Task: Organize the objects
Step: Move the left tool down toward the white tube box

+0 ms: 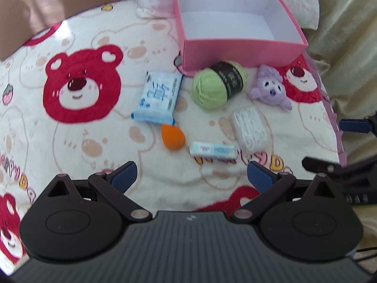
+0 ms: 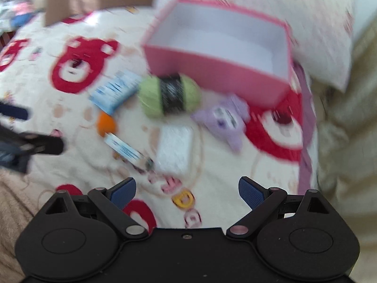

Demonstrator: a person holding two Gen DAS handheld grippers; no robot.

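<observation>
While both grippers hover empty with jaws spread, start with what lies nearest: bring your left gripper down over the small blue-white tube, fingers straddling its narrow sides. Your right gripper suits the clear packet. Beyond wait yarn, then the empty pink box.

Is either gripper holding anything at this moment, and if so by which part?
Nothing is held. The left gripper and right gripper are both open above the blanket, with nothing between their fingers.
</observation>
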